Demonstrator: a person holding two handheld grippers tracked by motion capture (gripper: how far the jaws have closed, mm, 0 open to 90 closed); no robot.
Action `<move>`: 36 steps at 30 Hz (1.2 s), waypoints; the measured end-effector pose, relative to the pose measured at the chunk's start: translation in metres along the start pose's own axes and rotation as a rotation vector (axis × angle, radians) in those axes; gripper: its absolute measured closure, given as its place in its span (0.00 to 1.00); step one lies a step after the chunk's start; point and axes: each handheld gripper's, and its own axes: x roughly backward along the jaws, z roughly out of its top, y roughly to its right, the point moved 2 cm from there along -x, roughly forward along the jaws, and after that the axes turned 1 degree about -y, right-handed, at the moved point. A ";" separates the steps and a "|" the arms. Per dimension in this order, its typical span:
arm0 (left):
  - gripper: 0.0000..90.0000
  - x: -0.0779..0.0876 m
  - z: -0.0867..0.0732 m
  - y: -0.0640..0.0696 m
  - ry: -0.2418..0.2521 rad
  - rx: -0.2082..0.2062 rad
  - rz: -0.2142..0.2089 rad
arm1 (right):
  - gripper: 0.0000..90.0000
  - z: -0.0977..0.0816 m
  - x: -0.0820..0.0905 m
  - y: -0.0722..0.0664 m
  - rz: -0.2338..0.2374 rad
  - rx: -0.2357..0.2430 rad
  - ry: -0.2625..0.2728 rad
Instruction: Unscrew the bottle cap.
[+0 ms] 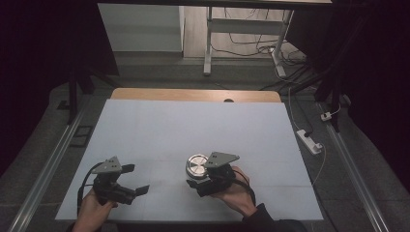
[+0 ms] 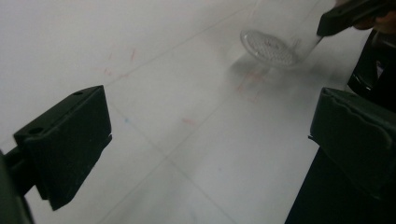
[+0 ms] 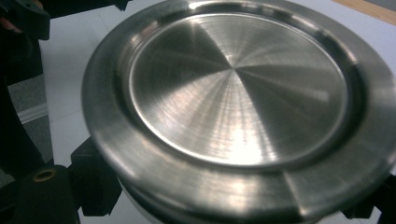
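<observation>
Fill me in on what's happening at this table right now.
A person sits at a white table with a two-jaw gripper in each hand. The right gripper is clamped on a clear glass jar that has a shiny round metal lid, and holds it standing on the table. The left gripper is apart from the jar, its jaws open with nothing between them.

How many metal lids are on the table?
1. The metal lid sits near the front of the white table, on a clear glass container, at the right gripper.
</observation>
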 end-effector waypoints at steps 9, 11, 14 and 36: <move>0.00 -0.015 0.031 0.001 -0.016 -0.059 -0.033 | 0.16 0.000 0.001 0.000 0.011 0.015 0.001; 0.00 -0.020 0.037 0.003 -0.013 -0.082 -0.041 | 0.16 0.000 0.000 0.000 0.013 0.019 0.000; 0.00 -0.027 0.046 0.007 -0.013 -0.121 -0.054 | 0.16 0.000 0.000 -0.001 0.018 0.024 -0.002; 0.01 -0.070 0.090 0.025 -0.049 -0.323 -0.291 | 0.16 -0.001 -0.003 -0.005 0.107 0.076 -0.021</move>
